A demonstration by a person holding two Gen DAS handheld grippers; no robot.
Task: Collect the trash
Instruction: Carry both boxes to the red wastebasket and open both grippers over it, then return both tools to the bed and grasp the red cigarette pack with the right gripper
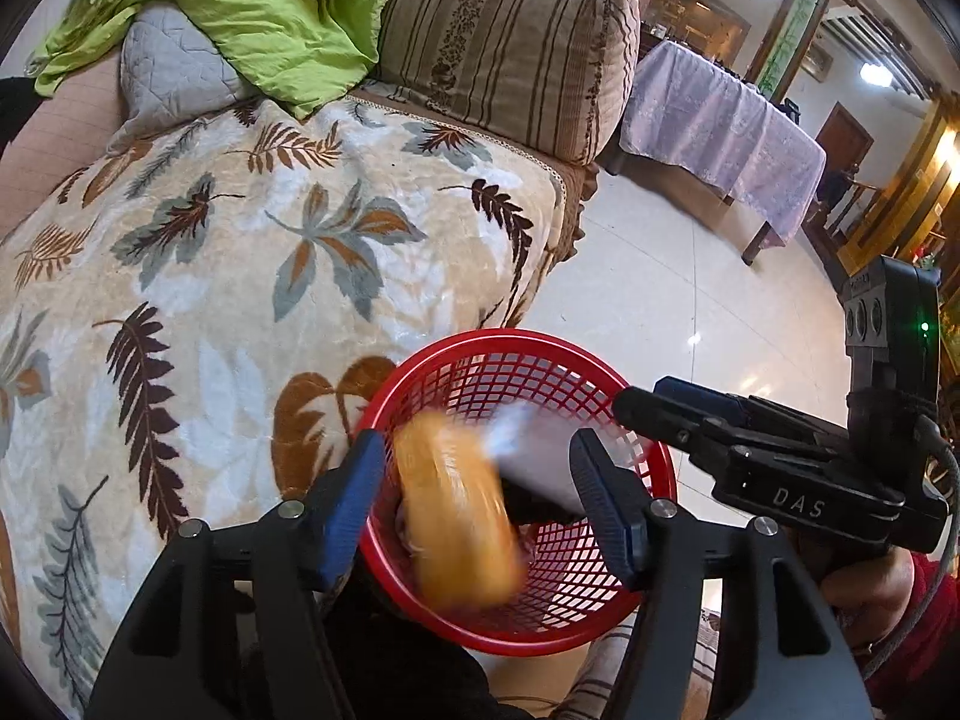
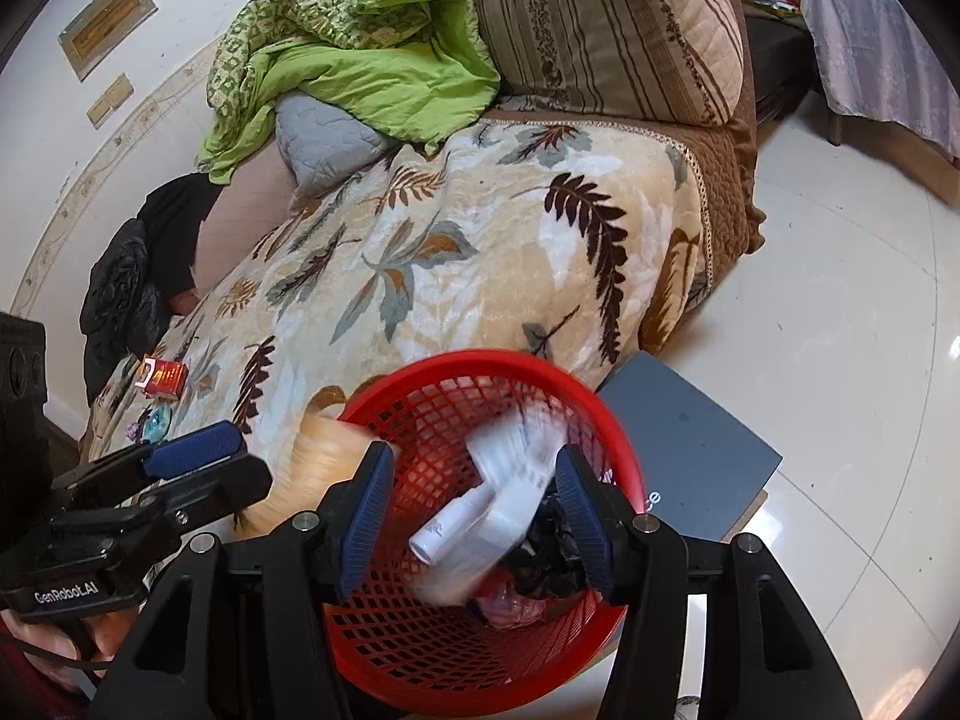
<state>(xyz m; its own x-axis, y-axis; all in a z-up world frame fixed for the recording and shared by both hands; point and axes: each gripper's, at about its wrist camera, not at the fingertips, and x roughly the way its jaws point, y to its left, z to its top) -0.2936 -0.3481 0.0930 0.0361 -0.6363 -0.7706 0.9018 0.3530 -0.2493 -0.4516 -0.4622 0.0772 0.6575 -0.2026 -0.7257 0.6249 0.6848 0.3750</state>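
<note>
A red mesh basket (image 1: pixel 600 618) (image 2: pixel 420 672) stands on the floor by the sofa. My left gripper (image 1: pixel 480 510) is open above it; a blurred orange packet (image 1: pixel 459 510) is falling between its fingers, seen as an orange blur (image 2: pixel 318 462) in the right wrist view. My right gripper (image 2: pixel 474 516) is open over the basket; a blurred white wrapper and tube (image 2: pixel 498 498) drops between its fingers, also in the left wrist view (image 1: pixel 534 456). Black and pink trash (image 2: pixel 540 564) lies inside. Each gripper shows in the other's view: the right (image 1: pixel 750 450), the left (image 2: pixel 180 468).
The sofa carries a leaf-patterned blanket (image 1: pixel 240 276), a green quilt (image 2: pixel 360 66) and a striped cushion (image 1: pixel 510 48). A red box (image 2: pixel 163 377) and small bits lie on the blanket at left. A grey box (image 2: pixel 690 450) stands beside the basket. A covered table (image 1: pixel 720 132) stands beyond on the tiled floor.
</note>
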